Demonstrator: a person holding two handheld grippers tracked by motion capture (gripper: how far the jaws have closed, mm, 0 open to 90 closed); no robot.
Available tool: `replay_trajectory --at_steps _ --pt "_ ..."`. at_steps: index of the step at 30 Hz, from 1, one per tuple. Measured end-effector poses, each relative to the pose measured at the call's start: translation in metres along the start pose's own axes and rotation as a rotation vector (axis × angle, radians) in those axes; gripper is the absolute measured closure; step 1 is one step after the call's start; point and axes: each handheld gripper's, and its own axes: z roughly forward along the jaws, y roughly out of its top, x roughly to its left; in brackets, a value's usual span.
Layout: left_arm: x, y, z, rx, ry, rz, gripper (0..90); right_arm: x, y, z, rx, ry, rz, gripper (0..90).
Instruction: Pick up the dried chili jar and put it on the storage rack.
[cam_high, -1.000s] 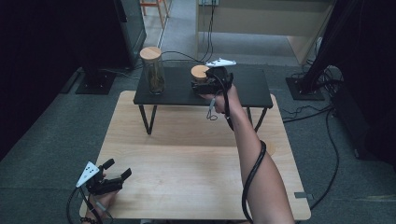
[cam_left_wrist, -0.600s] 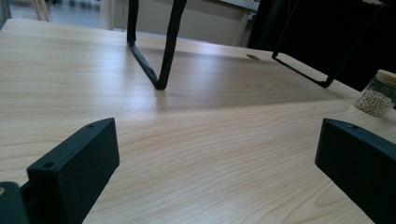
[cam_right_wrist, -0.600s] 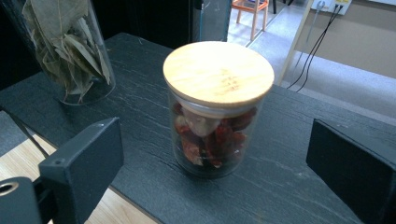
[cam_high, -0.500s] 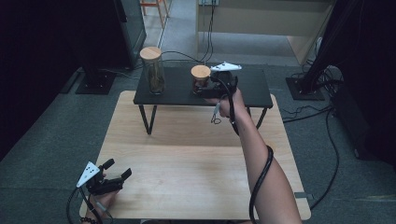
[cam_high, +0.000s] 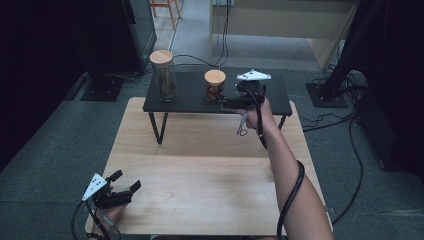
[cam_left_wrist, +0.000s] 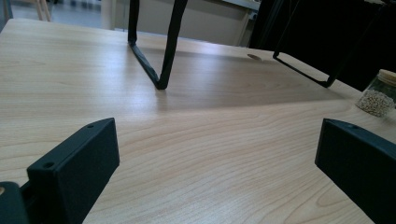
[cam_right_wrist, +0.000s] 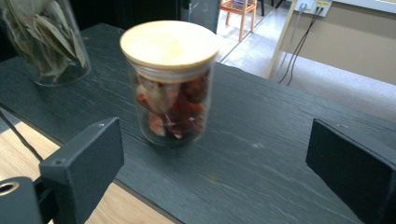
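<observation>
The work area is a light wooden desk (cam_high: 210, 170) on a grey carpeted floor (cam_high: 50, 150), with a low black slate-topped shelf on bent black wire legs (cam_high: 190, 97) standing on the desk's far half.

Right gripper (cam_high: 231, 103): held level at the shelf's front edge, jaws wide apart with nothing between them. In the right gripper view the two black jaws frame a bare stretch of the shelf top. The short clear glass jar with a round wooden lid and red dried contents (cam_right_wrist: 170, 81) stands upright on the shelf just ahead of the jaws, offset toward the left jaw, not touched by either. In the high view the same jar (cam_high: 215, 85) sits just beside the gripper.

Farther along the shelf, well apart from the short jar, stands a tall clear glass jar with a wooden lid holding dried leaves (cam_high: 164, 75).

Left gripper (cam_high: 126, 182): rests low over the desk's near left corner, jaws open and empty. In the left gripper view a small glass jar of pale beans (cam_left_wrist: 379, 95) stands on the desk at the right edge.
</observation>
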Motion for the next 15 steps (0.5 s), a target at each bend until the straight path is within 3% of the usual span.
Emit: replay_trajectory --at_steps 15 --pt "-0.001 0.0 0.0 0.001 0.003 0.001 0.0 -0.019 -0.017 -0.023 0.002 -0.052 0.006 4.4"
